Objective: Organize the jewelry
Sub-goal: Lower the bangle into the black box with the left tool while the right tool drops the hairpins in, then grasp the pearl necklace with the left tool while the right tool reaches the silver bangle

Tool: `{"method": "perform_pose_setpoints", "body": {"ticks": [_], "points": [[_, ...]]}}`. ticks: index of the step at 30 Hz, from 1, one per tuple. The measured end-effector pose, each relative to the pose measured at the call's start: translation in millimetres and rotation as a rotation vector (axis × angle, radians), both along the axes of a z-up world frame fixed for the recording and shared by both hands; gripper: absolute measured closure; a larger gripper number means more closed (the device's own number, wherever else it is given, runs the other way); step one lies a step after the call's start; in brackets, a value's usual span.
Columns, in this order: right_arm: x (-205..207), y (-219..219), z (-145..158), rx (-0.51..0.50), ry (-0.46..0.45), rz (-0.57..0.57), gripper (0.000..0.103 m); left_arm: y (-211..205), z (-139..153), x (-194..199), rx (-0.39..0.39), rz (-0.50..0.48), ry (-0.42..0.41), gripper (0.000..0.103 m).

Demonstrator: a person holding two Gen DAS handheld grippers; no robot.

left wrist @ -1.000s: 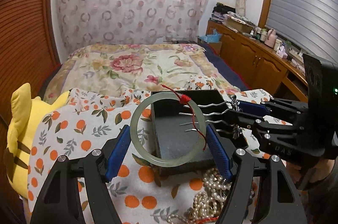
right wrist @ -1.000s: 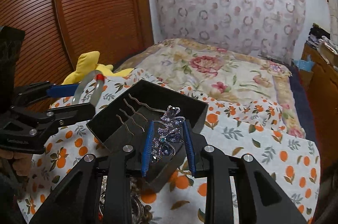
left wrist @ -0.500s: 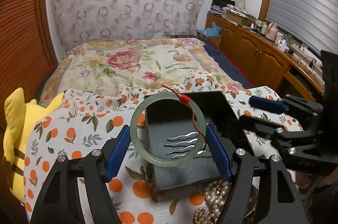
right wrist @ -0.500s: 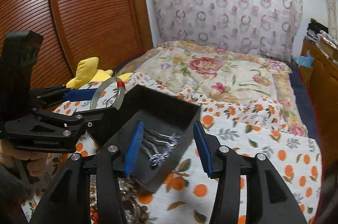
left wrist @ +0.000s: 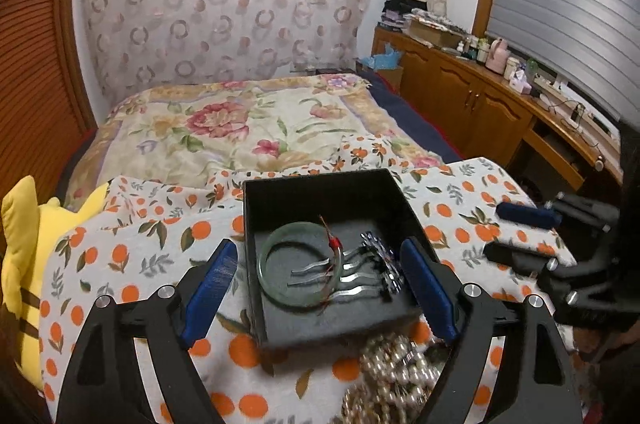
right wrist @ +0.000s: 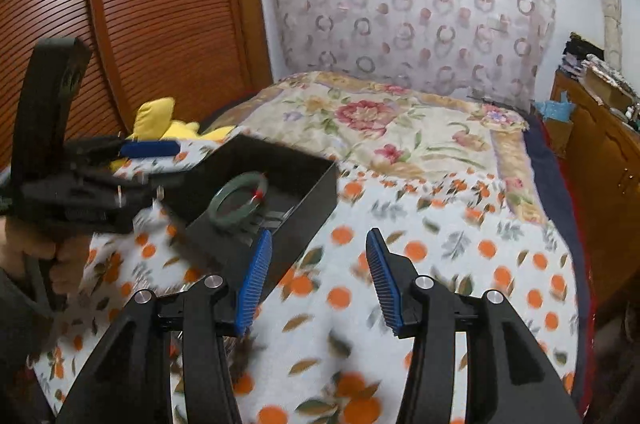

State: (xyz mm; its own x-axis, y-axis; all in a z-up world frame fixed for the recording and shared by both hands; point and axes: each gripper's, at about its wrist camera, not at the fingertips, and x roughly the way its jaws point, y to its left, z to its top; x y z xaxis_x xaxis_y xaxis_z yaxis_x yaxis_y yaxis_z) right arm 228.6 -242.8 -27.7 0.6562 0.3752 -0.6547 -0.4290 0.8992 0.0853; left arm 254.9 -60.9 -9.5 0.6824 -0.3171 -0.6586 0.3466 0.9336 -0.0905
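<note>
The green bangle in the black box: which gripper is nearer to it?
Left. The left gripper straddles the box, its open jaws either side of the bangle. The right gripper is off to the box's side, over the cloth, empty.

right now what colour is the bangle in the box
Pale green, with a red cord tied on; the bangle shows best in the left wrist view.

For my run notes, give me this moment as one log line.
left gripper: open, jaws just opening | right gripper: open, empty | jade bangle: in black box, over hair comb | pearls: outside
</note>
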Motion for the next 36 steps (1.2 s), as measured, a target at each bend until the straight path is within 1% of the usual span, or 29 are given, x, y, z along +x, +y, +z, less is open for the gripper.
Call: {"method": "perform_pose_setpoints", "body": {"ticks": [5,8,15,17,19,23,27,31,32,33,35,36], "points": [[-24,8,-11,-0.001,0.023,0.026,0.051,9,-5,-29,-0.018,-0.018,0.015,0.023],[-37,7,-17,-0.002,0.031,0.020,0.051,14,-12,-43,-0.034,-0.029,0.045,0.023],[-47,2,-25,0.016,0.053,-0.005,0.051,9,-34,-62,-0.072,-0.053,0.107,0.024],[-50,0,-27,0.020,0.056,-0.012,0.051,5,-39,-64,-0.076,-0.062,0.125,0.031],[-53,-2,-30,0.020,0.058,-0.016,0.051,-1,-43,-63,-0.081,-0.071,0.140,0.033],[-56,-5,-33,0.023,0.062,-0.020,0.051,-10,-51,-60,-0.096,-0.093,0.173,0.039],[-57,-8,-34,0.029,0.063,-0.024,0.051,-15,-57,-54,-0.114,-0.095,0.207,0.043],[-59,-10,-34,0.035,0.060,-0.023,0.051,-17,-60,-50,-0.118,-0.088,0.215,0.048],[-61,-9,-34,0.034,0.058,-0.022,0.051,-18,-61,-49,-0.120,-0.088,0.218,0.053],[-61,-9,-33,0.031,0.058,-0.022,0.051,-18,-61,-48,-0.122,-0.086,0.221,0.055],[-64,-7,-32,0.031,0.056,-0.020,0.051,-19,-60,-48,-0.131,-0.090,0.222,0.069],[-65,-7,-32,0.030,0.055,-0.019,0.051,-19,-60,-49,-0.138,-0.092,0.225,0.071]]}}
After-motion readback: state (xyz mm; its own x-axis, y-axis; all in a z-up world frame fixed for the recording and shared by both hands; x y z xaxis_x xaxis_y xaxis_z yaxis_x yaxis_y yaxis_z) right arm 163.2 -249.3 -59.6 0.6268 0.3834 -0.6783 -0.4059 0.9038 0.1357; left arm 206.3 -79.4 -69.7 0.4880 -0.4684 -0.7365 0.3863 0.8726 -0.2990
